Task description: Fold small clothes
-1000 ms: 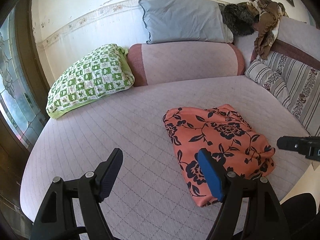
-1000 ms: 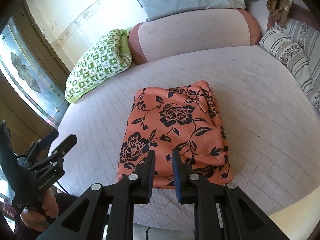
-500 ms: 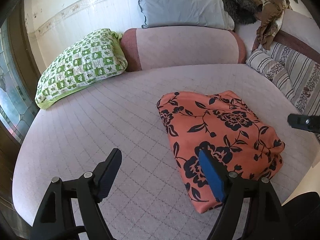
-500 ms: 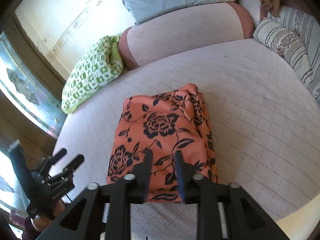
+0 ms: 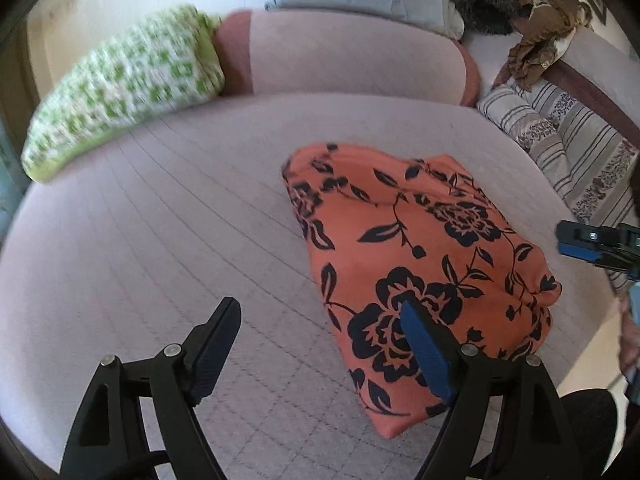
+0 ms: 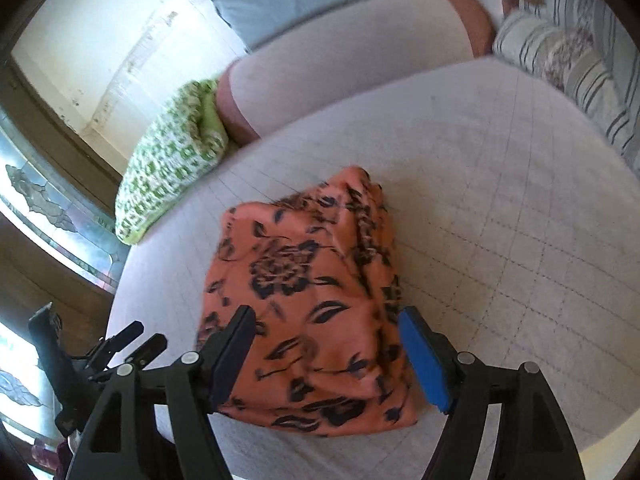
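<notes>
The right gripper (image 6: 326, 350), pinched nearly together half a second ago, now spreads its fingers wide over the near end of the folded orange cloth with black flowers (image 6: 308, 300), letting it go. The left gripper (image 5: 320, 348) stays wide apart, holding nothing. The cloth lies near the front edge of the round quilted lilac bed (image 5: 152, 240), so this fold looks finished.

Both wrist views near, angled down across bed (image 5: 160, 220); both share folded orange cloth (image 5: 420, 248).
</notes>
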Motion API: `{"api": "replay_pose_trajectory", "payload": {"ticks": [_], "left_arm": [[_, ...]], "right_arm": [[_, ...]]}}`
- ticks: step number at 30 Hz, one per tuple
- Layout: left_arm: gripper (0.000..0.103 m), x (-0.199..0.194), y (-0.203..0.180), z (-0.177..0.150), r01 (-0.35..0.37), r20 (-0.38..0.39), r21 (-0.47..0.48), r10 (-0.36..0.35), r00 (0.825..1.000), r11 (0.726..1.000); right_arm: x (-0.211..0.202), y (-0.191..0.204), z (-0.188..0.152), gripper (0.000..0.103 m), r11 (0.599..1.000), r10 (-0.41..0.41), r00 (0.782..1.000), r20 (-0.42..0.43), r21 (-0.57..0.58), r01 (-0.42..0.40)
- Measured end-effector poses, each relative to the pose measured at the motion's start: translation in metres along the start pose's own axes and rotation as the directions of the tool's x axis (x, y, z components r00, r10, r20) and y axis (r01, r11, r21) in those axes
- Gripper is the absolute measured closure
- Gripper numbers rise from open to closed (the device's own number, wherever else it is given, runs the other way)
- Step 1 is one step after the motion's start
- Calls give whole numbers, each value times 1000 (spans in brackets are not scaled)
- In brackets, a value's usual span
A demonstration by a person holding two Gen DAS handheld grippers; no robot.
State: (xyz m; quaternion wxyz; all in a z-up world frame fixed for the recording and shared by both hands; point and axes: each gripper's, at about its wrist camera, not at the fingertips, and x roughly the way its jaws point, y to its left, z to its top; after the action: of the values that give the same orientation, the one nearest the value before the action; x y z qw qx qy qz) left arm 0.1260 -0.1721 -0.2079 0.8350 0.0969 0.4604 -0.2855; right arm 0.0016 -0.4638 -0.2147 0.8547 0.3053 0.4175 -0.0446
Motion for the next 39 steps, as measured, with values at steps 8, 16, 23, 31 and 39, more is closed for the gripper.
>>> {"api": "replay_pose_trajectory", "payload": {"ticks": [8, 16, 23, 31, 39], "left_arm": [[21, 44, 1, 14, 242, -103, -56, -246, 964, 969], [21, 76, -5, 21, 325, -151, -68, -332, 931, 943], [26, 77, -6, 18, 312, -123, -54, -317, 940, 948], [66, 64, -11, 23, 296, -83, -27, -297, 951, 955], [69, 15, 10, 25, 268, -6, -13, -268, 963, 963]], "right_arm": [[57, -53, 28, 26, 981, 176, 976, -129, 109, -162], [111, -67, 26, 26, 933, 326, 923, -205, 225, -279], [119, -45, 20, 27, 948, 300, 932, -203, 172, -268], [107, -15, 18, 57, 965, 258, 949, -182, 104, -243], [71, 41, 27, 60, 956, 295, 949, -113, 36, -293]]}}
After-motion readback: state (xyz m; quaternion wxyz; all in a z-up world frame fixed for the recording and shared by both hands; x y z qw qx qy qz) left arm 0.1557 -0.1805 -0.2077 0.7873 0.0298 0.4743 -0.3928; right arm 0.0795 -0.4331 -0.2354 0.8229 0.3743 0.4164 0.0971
